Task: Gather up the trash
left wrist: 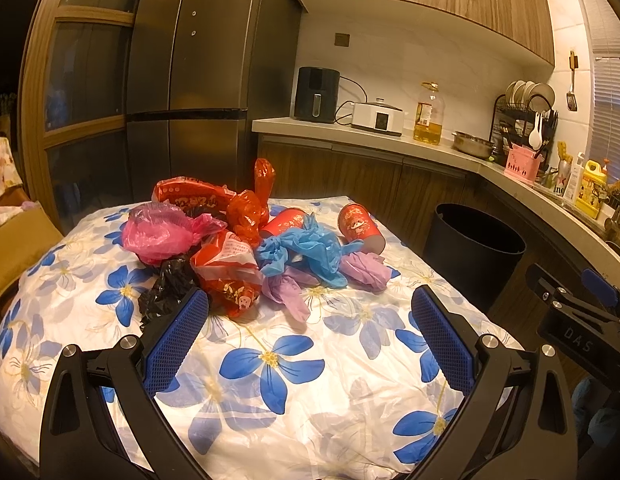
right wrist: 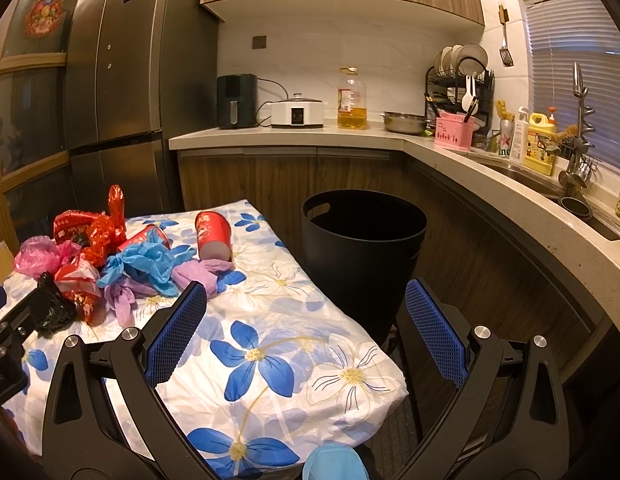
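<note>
Now my left gripper [left wrist: 310,304] hangs open and empty over the flowered cloth [left wrist: 278,364], with the trash pile [left wrist: 246,248] at twelve o'clock; my right gripper [right wrist: 306,304] gapes empty, black bin [right wrist: 361,248] at twelve o'clock.

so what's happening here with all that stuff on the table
A person holds two grippers, left gripper and right gripper, both open and empty, above a table in a floral cloth. A pile of crumpled plastic bags and red cups lies untouched. The black bin stands beside the table.
</note>
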The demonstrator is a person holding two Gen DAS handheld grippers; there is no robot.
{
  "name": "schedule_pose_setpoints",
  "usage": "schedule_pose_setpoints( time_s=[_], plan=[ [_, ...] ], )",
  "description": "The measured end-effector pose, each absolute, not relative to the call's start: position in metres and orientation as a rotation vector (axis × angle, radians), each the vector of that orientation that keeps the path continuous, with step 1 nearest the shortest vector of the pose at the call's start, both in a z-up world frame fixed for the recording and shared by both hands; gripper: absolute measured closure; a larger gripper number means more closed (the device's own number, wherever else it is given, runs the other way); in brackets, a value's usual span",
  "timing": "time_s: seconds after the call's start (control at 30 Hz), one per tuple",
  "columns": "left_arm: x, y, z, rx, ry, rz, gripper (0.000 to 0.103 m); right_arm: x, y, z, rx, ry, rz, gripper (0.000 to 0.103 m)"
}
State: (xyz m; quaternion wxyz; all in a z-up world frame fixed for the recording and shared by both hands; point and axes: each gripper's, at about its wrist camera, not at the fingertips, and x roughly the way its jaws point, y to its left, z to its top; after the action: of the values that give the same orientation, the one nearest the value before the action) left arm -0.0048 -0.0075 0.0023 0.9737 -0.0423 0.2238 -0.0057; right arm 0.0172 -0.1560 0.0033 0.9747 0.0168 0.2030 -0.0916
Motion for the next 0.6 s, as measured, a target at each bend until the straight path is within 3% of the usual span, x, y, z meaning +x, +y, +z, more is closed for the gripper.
schedule_pose_setpoints(
  time_s=[0.33, 0.5, 0.6],
  plan=[
    [0.002, 0.034, -0.028, -0.100, 0.458, 0.103, 0.005, 0.046, -0.145, -0.029, 0.041, 0.391, -0.078, 0.006],
    [0.013, 0.061, -0.040, -0.138, 0.456, 0.162, 0.011, 0.064, -0.130, -0.044, 0.023, 0.386, -0.021, 0.023],
    [0.020, 0.076, -0.045, -0.153, 0.453, 0.185, 0.012, 0.077, -0.124, -0.051, 0.027, 0.389, 0.016, 0.026]
  ],
)
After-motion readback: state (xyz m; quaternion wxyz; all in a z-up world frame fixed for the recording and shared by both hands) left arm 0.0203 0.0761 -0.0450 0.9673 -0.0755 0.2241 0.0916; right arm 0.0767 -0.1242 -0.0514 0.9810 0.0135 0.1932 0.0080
